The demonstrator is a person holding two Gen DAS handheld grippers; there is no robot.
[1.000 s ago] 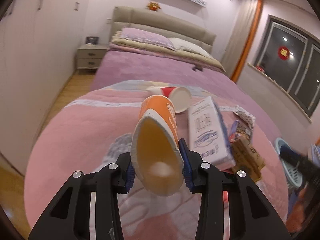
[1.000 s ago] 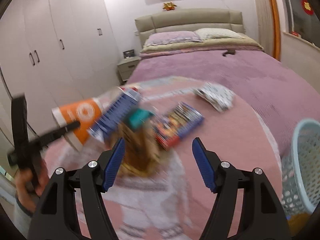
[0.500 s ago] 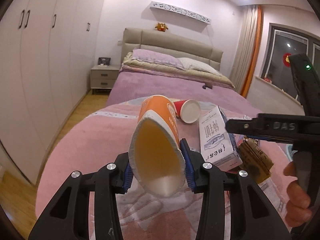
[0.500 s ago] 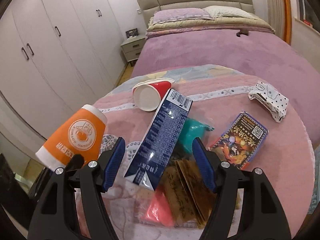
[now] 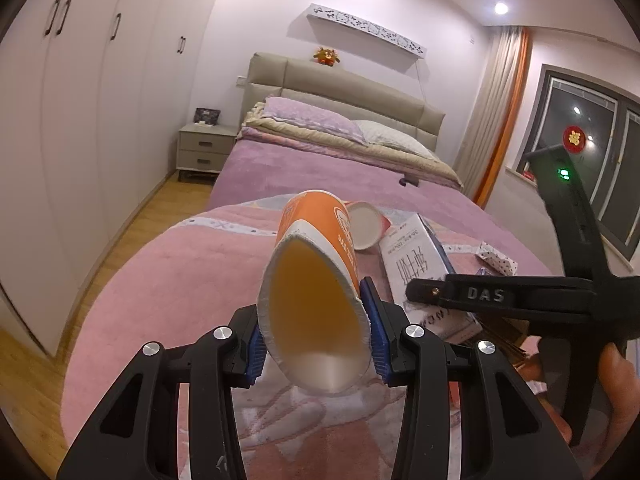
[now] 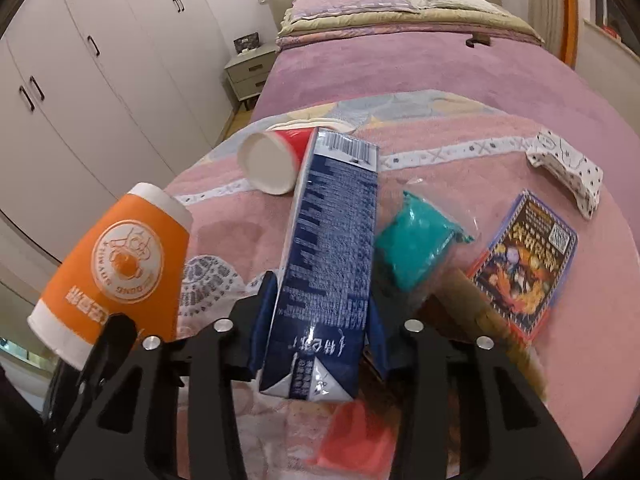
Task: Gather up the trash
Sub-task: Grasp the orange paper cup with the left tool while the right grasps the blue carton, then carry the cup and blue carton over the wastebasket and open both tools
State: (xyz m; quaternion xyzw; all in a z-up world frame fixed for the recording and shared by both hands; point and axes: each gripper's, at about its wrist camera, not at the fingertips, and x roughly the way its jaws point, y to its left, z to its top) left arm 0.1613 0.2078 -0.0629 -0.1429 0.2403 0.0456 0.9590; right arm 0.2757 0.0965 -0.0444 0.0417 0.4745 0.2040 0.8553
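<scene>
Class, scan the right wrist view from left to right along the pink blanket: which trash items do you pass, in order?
Orange paper cup → blue milk carton → teal packet → colourful printed packet.

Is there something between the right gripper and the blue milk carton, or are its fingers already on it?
Nothing visible is in the way. The right gripper has its blue pads on both sides of the blue milk carton, which lies on the pink blanket. The teal packet lies beside it, outside the fingers.
</scene>
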